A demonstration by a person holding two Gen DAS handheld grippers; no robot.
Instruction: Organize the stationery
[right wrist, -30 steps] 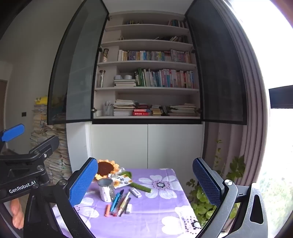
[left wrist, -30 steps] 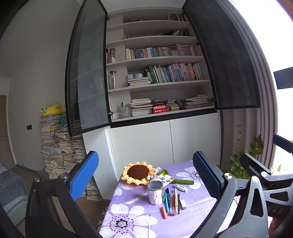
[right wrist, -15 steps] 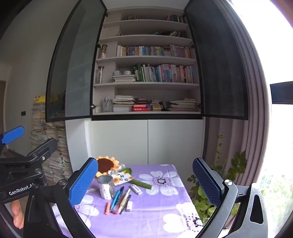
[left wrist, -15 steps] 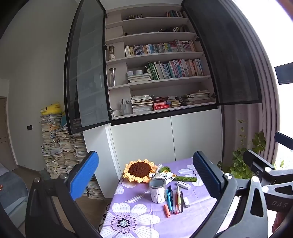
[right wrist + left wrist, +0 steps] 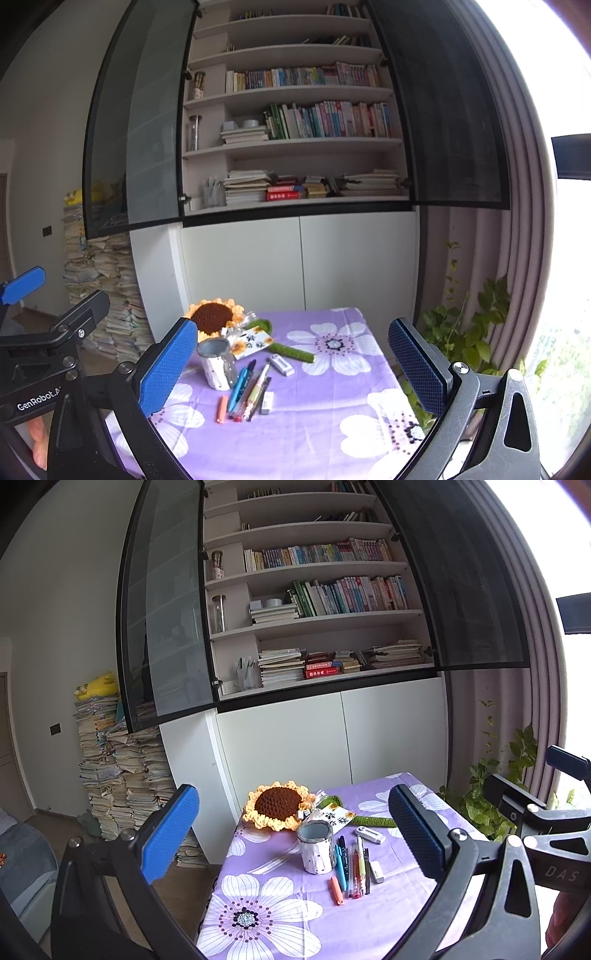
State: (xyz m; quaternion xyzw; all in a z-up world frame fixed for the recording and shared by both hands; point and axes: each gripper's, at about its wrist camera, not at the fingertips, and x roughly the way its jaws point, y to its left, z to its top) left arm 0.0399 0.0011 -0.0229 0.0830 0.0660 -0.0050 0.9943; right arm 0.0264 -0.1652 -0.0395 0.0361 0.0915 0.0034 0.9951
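Note:
On a purple flowered tablecloth (image 5: 280, 915) (image 5: 332, 413) stands a white cup-shaped pen holder (image 5: 315, 847) (image 5: 218, 363), empty as far as I can see. Beside it lie several pens (image 5: 352, 867) (image 5: 245, 387) in a row, an orange marker (image 5: 336, 885) (image 5: 221, 403), a white eraser (image 5: 376, 870) (image 5: 267, 401) and a white correction tape (image 5: 370, 835) (image 5: 281, 364). My left gripper (image 5: 291, 836) hovers well short of them, open, nothing between its fingers. My right gripper (image 5: 291, 360) is open too and holds nothing.
A crocheted sunflower (image 5: 279, 805) (image 5: 214, 314), a printed card (image 5: 253, 341) and a green knitted stem (image 5: 291, 350) lie behind the holder. An open bookcase (image 5: 317, 602) fills the wall. Paper stacks (image 5: 118, 775) stand left, a potted plant (image 5: 465, 332) right of the table.
Both grippers have tilted down slightly and drifted toward the table; the stationery sits a little larger and more central in view. Nothing on the table has moved.

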